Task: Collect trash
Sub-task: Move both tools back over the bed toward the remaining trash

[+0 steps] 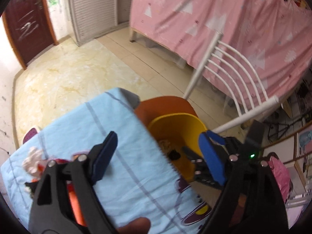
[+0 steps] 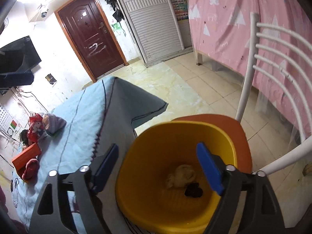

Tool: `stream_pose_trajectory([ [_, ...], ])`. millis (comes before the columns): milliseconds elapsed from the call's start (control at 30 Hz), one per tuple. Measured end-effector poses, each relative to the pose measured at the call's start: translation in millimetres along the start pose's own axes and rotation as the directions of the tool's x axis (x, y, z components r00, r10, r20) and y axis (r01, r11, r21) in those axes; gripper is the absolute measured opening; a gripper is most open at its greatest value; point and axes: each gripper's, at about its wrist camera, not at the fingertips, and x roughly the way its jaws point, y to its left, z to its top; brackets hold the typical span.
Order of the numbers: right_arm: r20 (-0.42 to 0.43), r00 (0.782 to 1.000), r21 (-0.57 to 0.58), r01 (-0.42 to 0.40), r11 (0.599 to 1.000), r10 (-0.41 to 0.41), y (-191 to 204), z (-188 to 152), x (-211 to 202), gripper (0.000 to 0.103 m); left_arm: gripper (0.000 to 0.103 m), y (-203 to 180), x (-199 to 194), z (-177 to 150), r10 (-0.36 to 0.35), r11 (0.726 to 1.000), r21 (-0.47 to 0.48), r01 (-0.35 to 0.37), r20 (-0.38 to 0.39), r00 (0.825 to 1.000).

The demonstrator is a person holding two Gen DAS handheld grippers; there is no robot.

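Note:
A yellow bin (image 2: 156, 156) stands on the orange seat of a white chair (image 2: 241, 134). Inside lie a crumpled beige wad (image 2: 182, 176) and a small black scrap (image 2: 194, 189). My right gripper (image 2: 158, 167) is open and empty, hovering over the bin's mouth. My left gripper (image 1: 158, 158) is open and empty above the table's right edge, with the bin (image 1: 175, 128) just beyond. The right gripper's black frame (image 1: 206, 173) shows in the left wrist view at the bin. On the light blue tablecloth (image 2: 81, 120) lie more scraps: a red wrapper (image 2: 36, 128), a grey-brown wad (image 2: 53, 124) and an orange box (image 2: 26, 157).
The white chair back (image 2: 276, 62) rises right of the bin. A pink curtain (image 1: 224, 19) hangs behind it. A dark red door (image 2: 91, 35) and a white louvred cabinet (image 2: 154, 23) stand at the far wall. Tiled floor (image 1: 78, 68) lies beyond the table.

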Motion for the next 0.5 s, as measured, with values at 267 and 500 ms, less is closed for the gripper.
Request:
stream_pose_trajectory([
  [267,0.049,0.998,-0.079,-0.035,0.996,0.039,47.2,17.7,-17.4,0.082,0.081,60.7,-44.2,-18.1,0.085,0.994,-0.077,-0.08,0.062,0.994],
  [500,0.034,0.993,-0.187,-0.103,0.977,0.111,110.9,33.5,-11.1,0.082,0.081,109.0,-66.3,-39.6,0.163,0.979,-0.137,-0.153,0.063,0.985],
])
